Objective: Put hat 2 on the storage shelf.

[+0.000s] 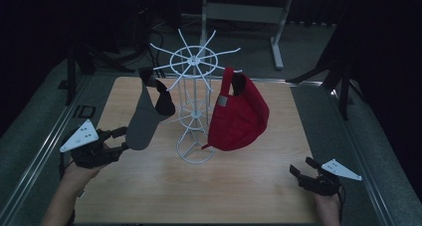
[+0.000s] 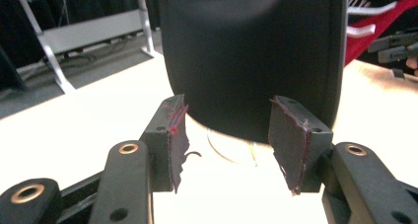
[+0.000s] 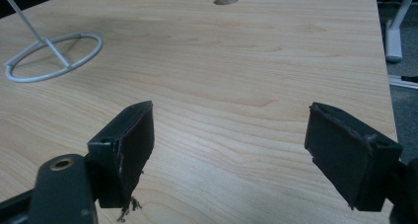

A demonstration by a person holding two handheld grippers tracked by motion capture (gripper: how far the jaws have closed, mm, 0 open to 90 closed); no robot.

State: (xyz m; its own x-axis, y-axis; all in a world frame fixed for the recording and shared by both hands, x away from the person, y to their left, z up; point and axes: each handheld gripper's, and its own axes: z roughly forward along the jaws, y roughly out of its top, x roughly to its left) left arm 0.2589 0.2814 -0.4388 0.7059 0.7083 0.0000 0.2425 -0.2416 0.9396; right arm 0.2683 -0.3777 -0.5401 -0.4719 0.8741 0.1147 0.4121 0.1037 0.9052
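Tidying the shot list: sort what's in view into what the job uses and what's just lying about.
In use:
- grey cap, hanging on the rack by the left gripper's tips
- white wire rack
- red cap, hung on the rack
- left gripper, fingers apart just short of the grey cap's brim

Lying about:
- right gripper, open, idle over the table
- metal frame behind
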